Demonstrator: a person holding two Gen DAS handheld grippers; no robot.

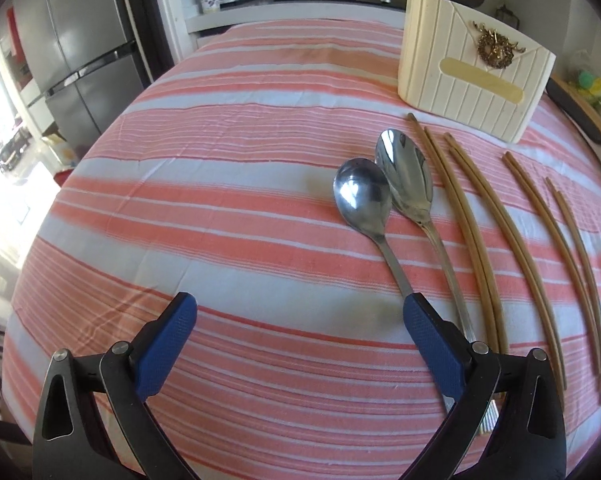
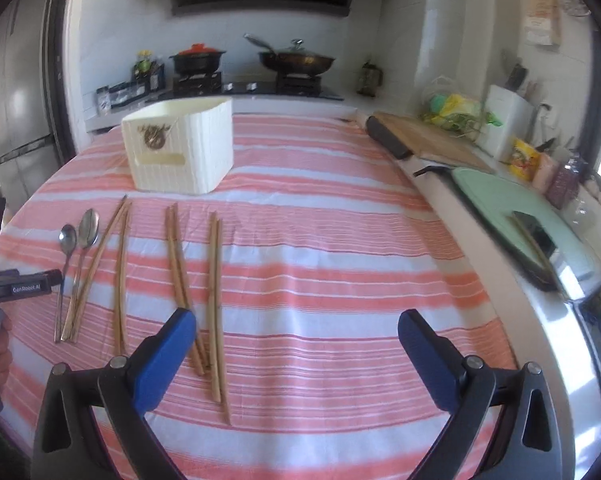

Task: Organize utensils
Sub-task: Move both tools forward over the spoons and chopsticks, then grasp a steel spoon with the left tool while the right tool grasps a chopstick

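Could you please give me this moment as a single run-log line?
left tool: open, above cloth | right tool: open | spoons, chopsticks: on table | holder: upright

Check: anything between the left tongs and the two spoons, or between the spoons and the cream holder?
Nothing visible blocks either path. The left tongs are open over bare cloth, the right pad by the smaller spoon handle. The larger spoon lies beside it. Chopsticks lie right of the spoons, off the line to the cream holder.

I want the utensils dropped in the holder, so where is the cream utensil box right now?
The cream utensil box stands upright on the striped tablecloth at the far side, just beyond the tips of the chopsticks and the two spoons; it appears upper right in the left wrist view.
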